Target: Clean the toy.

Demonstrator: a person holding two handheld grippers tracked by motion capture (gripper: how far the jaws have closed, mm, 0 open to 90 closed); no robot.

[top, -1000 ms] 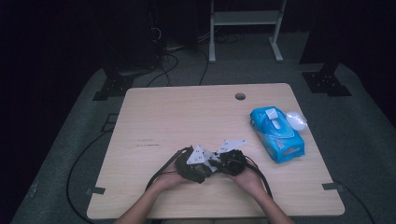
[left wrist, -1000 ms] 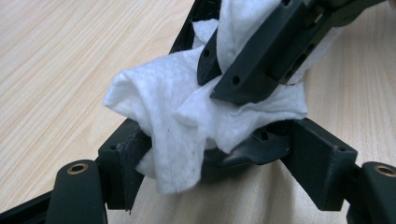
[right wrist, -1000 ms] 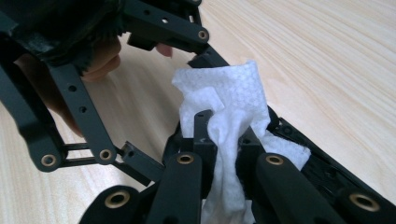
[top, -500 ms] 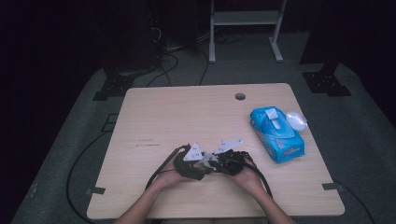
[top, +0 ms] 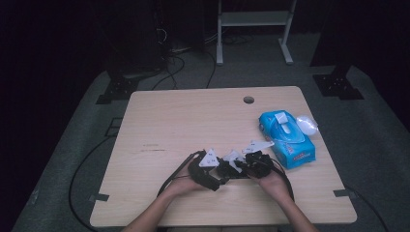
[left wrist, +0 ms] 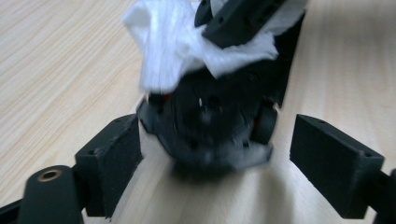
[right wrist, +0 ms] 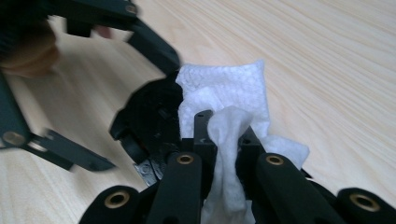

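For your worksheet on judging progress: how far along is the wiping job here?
Done: a white wipe is out of the blue pack. In hand: the right gripper pinches it against a black object between the left gripper's open jaws, which have just widened. Left: finishing the wiping.

One white wipe (right wrist: 224,100), one blue wipes pack (top: 286,138), two grippers: left gripper (top: 212,170), right gripper (top: 244,166).

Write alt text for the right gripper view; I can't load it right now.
The right tool is shut on a white wipe, pressing it against a black round object on the wooden table. The left tool stands open around that object from the far side, a hand behind it.
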